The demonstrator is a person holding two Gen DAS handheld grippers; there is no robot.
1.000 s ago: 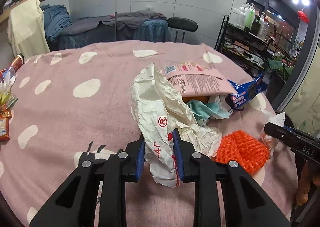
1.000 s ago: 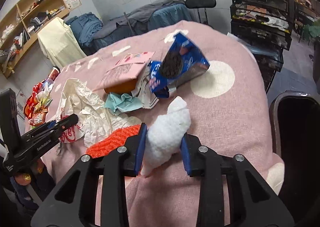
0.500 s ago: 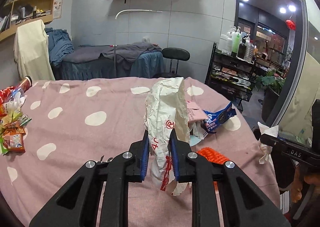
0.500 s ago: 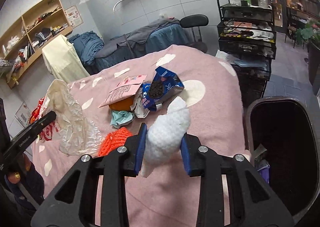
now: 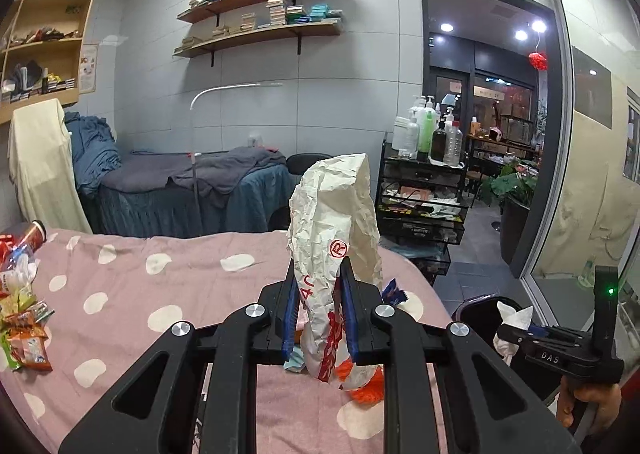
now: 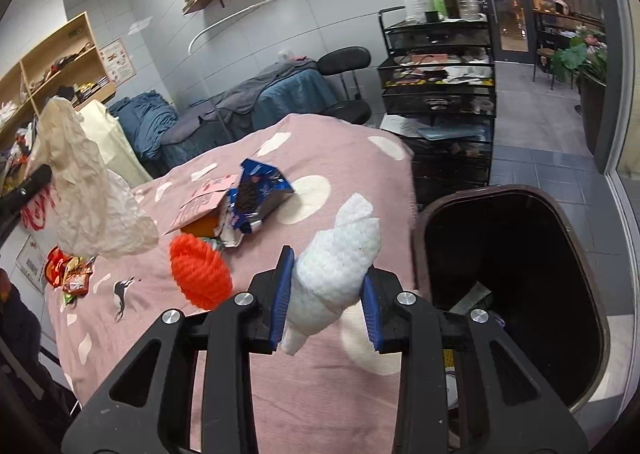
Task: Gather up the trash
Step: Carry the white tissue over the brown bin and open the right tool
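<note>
Gripping one piece of trash in each gripper above the pink spotted bed.

Left wrist view: left gripper (image 5: 319, 314) pinches one crumpled white wrapper (image 5: 334, 221), lifted upright. Right wrist view: right gripper (image 6: 326, 304) clamps one white foam wad (image 6: 336, 274) beside one open black bin (image 6: 516, 274); one orange mesh ball (image 6: 200, 274) and one blue snack bag (image 6: 256, 199) lie on the bed (image 6: 328, 394).

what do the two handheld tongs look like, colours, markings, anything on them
Both are matte black plastic. The left tongs and right tongs each have two flat arms with triangular cut-outs, silver round screws and blue ribbed pads on the inner faces. Seen from the side, the right tool carries white "DAS" lettering and an upright black post with a small green light.
</note>
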